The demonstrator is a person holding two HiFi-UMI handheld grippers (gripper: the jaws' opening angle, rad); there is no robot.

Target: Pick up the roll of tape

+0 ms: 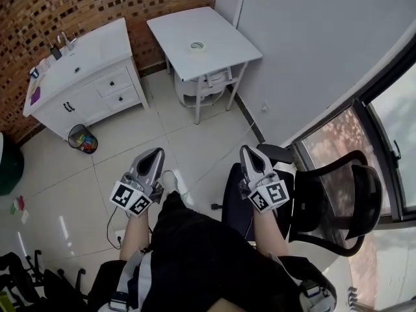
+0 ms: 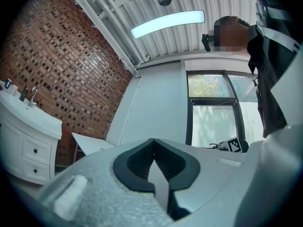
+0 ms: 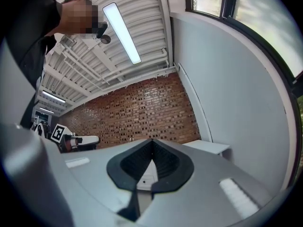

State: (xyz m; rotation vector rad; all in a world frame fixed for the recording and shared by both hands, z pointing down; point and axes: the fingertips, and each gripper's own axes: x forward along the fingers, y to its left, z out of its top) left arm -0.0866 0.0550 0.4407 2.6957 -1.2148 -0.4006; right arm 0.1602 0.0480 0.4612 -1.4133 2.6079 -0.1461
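Observation:
The roll of tape [image 1: 197, 45] lies flat on a small white table [image 1: 170, 30] in the far corner by the brick wall. Both grippers are held close to my body, a long way short of it, above the tiled floor. My left gripper [image 1: 155, 153] points toward the table with its jaws together and nothing between them. The right gripper [image 1: 250, 150] is likewise shut and empty. In the left gripper view the left gripper [image 2: 152, 141] has its tips touching, with the table [image 2: 90, 144] beyond. From the right gripper view, the right gripper [image 3: 152, 141] is shut too, the table [image 3: 208, 147] ahead.
A white vanity cabinet [image 1: 84, 77] with a sink stands left of the table. A small bin [image 1: 82, 138] sits on the floor before it. A white stool [image 1: 201, 86] is tucked under the table. A black office chair [image 1: 325, 207] stands at my right by the window.

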